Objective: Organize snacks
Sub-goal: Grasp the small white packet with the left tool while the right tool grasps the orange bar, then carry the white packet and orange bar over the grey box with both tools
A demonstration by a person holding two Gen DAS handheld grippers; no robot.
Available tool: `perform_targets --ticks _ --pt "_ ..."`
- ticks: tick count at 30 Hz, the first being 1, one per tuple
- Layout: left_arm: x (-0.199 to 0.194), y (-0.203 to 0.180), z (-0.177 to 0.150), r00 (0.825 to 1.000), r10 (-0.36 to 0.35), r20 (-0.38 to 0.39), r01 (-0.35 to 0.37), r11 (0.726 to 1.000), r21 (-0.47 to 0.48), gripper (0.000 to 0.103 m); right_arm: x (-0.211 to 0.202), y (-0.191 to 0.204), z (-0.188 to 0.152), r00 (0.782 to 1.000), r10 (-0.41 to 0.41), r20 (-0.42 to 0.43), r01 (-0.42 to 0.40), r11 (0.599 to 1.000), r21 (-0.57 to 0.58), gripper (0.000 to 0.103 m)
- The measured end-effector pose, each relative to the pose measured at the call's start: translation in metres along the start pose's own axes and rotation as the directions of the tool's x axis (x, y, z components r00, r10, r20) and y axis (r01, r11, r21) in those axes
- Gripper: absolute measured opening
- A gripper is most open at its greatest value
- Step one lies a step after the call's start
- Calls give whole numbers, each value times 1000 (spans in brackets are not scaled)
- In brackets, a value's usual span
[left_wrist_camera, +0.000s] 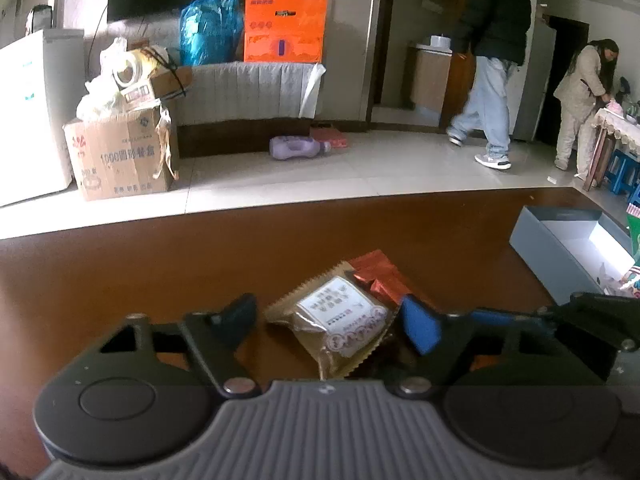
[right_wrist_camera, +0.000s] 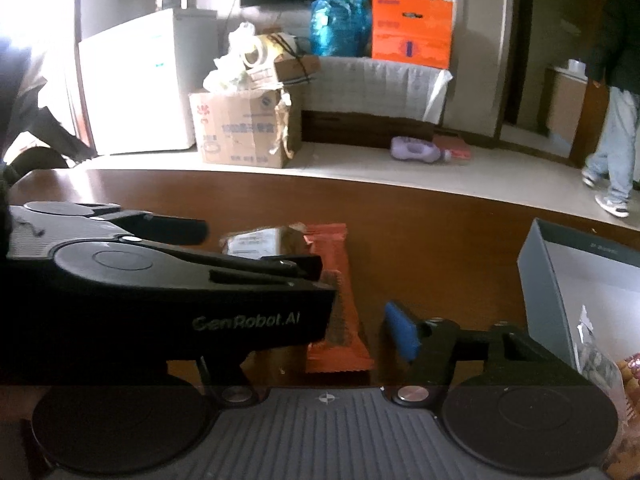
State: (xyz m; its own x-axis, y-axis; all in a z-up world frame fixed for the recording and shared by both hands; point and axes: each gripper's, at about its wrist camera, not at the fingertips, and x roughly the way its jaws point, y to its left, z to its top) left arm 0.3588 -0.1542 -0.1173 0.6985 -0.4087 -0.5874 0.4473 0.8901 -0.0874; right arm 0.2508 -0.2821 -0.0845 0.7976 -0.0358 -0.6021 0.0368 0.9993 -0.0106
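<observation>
On the brown counter (left_wrist_camera: 120,272) a tan snack packet (left_wrist_camera: 336,316) lies between the wide-spread fingers of the left claw (left_wrist_camera: 332,320), apparently untouched, overlapping an orange-red packet (right_wrist_camera: 336,280). Right claw (right_wrist_camera: 360,320) is open and empty beside the grey box (left_wrist_camera: 560,248).

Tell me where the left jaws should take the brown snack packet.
Probably across the brown snack packet at its puffed middle, straight from above: it lies flat on the table, already between the open left gripper, overlapping the red packet.
</observation>
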Motion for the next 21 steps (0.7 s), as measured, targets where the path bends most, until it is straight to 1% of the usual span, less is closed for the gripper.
perform_targets --ticks 1,2,3,4,5,6,7,8,9,10,18,21 --pt "0 1 0 1000 -2 -1 2 1000 -6 74 0 0 0 1000 4 1 -4 1000 -1 54" --pt "0 2 0 1000 -3 -1 2 1000 -11 69 -1 1 0 1000 8 2 -8 1000 -4 52" --pt "1 4 0 1000 -2 -4 2 1000 -18 67 -1 1 1 1000 9 3 -9 1000 -8 46" --pt "0 5 0 1000 -4 -3 4 1000 -22 66 -1 1 1 1000 10 5 -9 1000 -11 40" --pt "0 5 0 1000 -4 -2 4 1000 -23 63 -2 1 1 1000 9 6 -8 1000 -13 37" --pt "0 5 0 1000 -3 0 3 1000 -23 60 -3 1 1 1000 7 7 -7 1000 -15 30" --pt "0 5 0 1000 -3 0 3 1000 -22 60 -3 2 1 1000 9 5 -9 1000 -18 27" --pt "-1 4 -2 1000 0 2 0 1000 -20 57 -3 2 1 1000 7 4 -7 1000 -21 27" --pt "-2 4 -1 1000 3 6 -3 1000 -19 51 -3 3 1 1000 5 2 -4 1000 -24 26" --pt "-2 4 -1 1000 3 7 -3 1000 -19 39 -3 3 1 1000 2 1 -2 1000 -25 25" --pt "-9 8 -4 999 30 17 -29 999 -32 38 -6 9 3 1000 -10 -14 10 999 -36 23" --pt "-15 9 -6 998 45 31 -44 998 -36 38 -8 8 3 1000 -11 -20 10 999 -36 23"
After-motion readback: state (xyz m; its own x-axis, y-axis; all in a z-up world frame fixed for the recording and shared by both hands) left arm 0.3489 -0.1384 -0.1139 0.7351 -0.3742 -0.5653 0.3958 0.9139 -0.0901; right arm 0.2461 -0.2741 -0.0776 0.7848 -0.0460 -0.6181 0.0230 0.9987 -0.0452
